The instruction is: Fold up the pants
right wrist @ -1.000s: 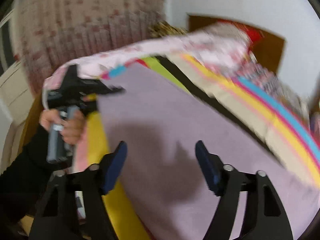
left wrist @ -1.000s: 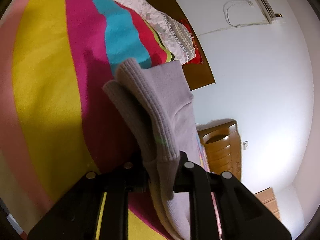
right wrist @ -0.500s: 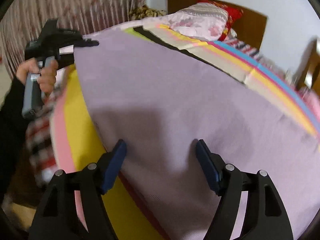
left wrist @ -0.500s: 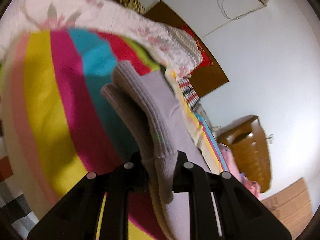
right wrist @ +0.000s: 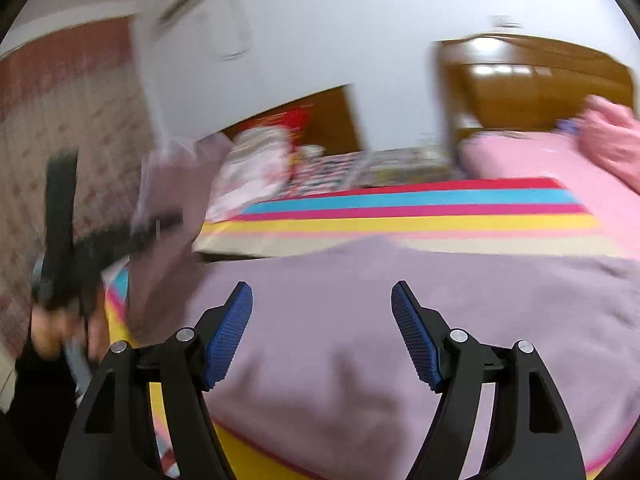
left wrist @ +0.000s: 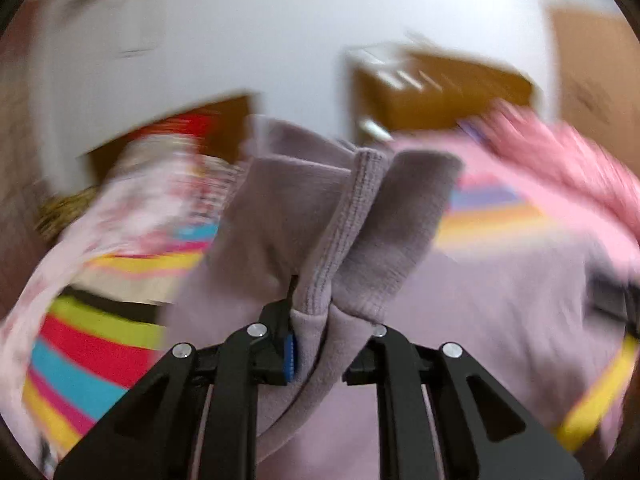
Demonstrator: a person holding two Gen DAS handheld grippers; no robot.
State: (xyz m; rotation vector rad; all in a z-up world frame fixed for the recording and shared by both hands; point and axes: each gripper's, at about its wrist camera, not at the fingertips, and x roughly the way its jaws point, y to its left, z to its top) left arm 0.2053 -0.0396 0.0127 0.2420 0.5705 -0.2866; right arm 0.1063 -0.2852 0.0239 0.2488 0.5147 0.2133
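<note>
While the lilac pants (right wrist: 400, 320) lie spread on the striped bedspread (right wrist: 400, 216), you have one ribbed end pinched between the jaws of your left gripper (left wrist: 320, 344) and lifted clear of the bed, so the fold-over looks to be the step in hand. Your right gripper (right wrist: 322, 332) hovers over the cloth, its jaws just widened with nothing between them. Next, carry the held end across and lay it square. Only the right view shows your hand (right wrist: 60, 328); only the left shows the grip itself.
</note>
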